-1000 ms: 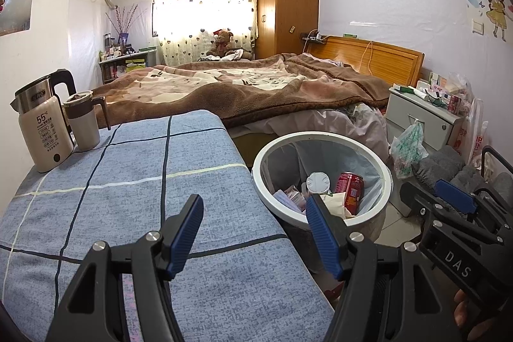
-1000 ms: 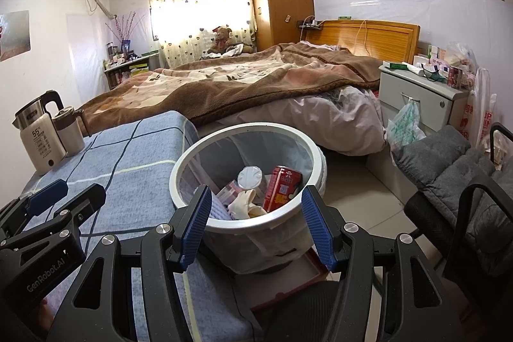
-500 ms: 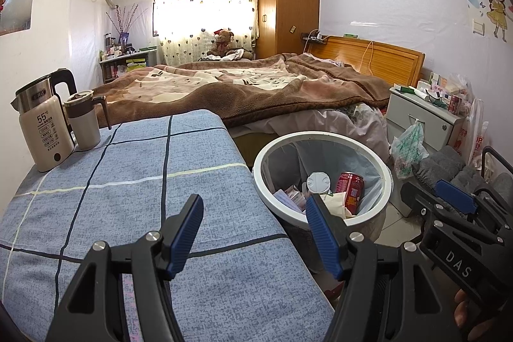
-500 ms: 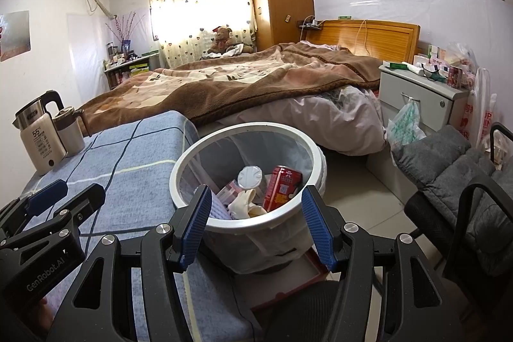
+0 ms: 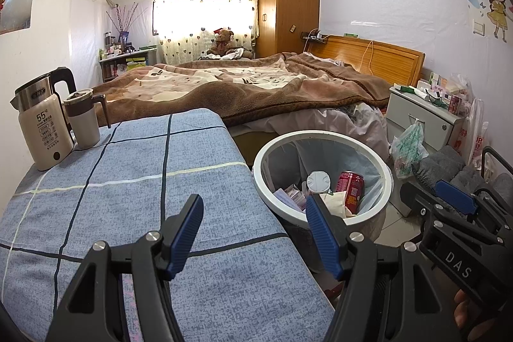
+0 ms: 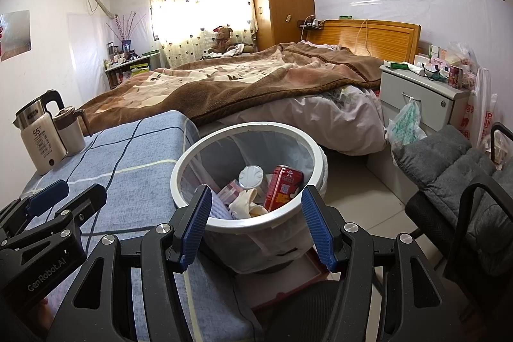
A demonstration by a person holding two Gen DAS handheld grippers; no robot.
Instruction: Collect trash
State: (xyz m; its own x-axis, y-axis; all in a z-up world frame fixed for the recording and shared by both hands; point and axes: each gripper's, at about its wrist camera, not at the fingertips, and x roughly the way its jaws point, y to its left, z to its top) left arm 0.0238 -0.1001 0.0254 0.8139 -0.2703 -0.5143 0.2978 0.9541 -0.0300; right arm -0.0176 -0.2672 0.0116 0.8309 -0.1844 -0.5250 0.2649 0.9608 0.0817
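A white round trash bin [image 5: 381, 207] [image 6: 192, 156] with a clear liner stands on the floor beside the table. Inside lie a red can [image 5: 351, 189] [image 6: 283, 186], a white round lid [image 5: 318, 181] [image 6: 251, 177], crumpled paper [image 6: 245, 202] and small packets. My left gripper [image 5: 256, 234] hovers open over the table's near right edge, nothing between its blue pads. In front of the bin's near rim my right gripper [image 6: 255, 225] is open and holds nothing. Each gripper shows at the edge of the other's view.
A blue checked tablecloth [image 5: 128, 181] covers the table; a kettle [image 5: 41, 120] and a mug [image 5: 85, 120] stand at its far left. Behind are a bed with a brown blanket [image 5: 256, 85], a grey nightstand [image 5: 423, 114] with bags, and a grey-cushioned chair [image 6: 449, 169] at the right.
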